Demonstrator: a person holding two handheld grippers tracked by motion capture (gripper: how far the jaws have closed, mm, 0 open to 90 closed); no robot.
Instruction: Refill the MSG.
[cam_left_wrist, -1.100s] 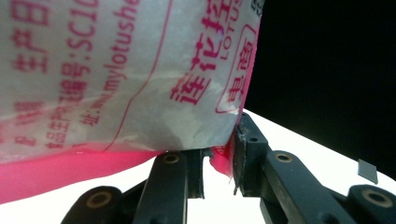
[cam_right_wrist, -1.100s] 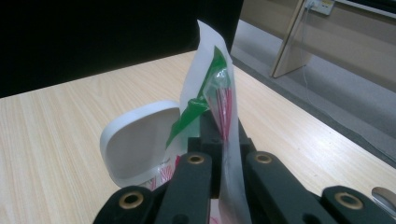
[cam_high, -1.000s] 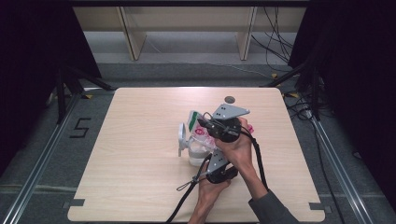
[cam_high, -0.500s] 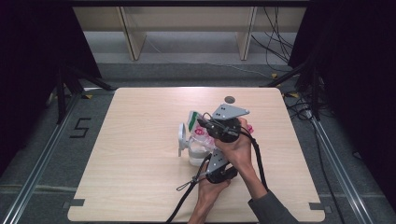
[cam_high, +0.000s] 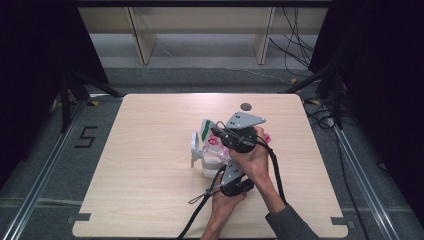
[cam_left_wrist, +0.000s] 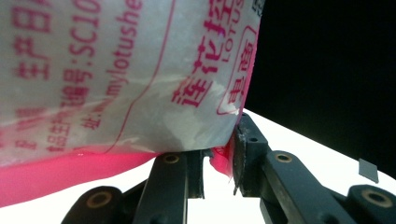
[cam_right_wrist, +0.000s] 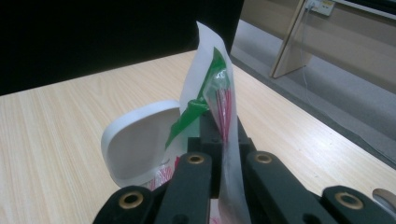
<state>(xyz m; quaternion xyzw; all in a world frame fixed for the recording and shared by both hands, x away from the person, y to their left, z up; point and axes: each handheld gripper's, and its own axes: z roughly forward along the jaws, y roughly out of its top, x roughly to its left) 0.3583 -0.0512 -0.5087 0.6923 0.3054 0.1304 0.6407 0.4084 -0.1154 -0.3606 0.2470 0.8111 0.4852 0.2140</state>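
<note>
A clear plastic bag (cam_high: 207, 131) with pink print and a green strip stands at the table's middle. It leans against a white tub (cam_high: 209, 165) whose oval lid (cam_high: 194, 148) stands up. My right gripper (cam_high: 215, 134), the upper one under a grey plate, is shut on the bag's top edge (cam_right_wrist: 210, 70), its pads (cam_right_wrist: 223, 135) closed on the film. The white lid (cam_right_wrist: 135, 140) shows just behind the bag. My left gripper (cam_high: 223, 164) comes from below. In the left gripper view its jaws (cam_left_wrist: 219, 161) pinch the bag's pink bottom seam, with the printed bag (cam_left_wrist: 116, 70) looming above.
A small dark disc (cam_high: 245, 106) lies near the wooden table's far edge (cam_high: 210, 95). Bare tabletop (cam_high: 140, 180) spreads left of the bag. Shelf legs (cam_high: 140, 37) stand beyond the table. Black stands (cam_high: 70, 95) flank it, and cables trail from both grippers toward the near edge.
</note>
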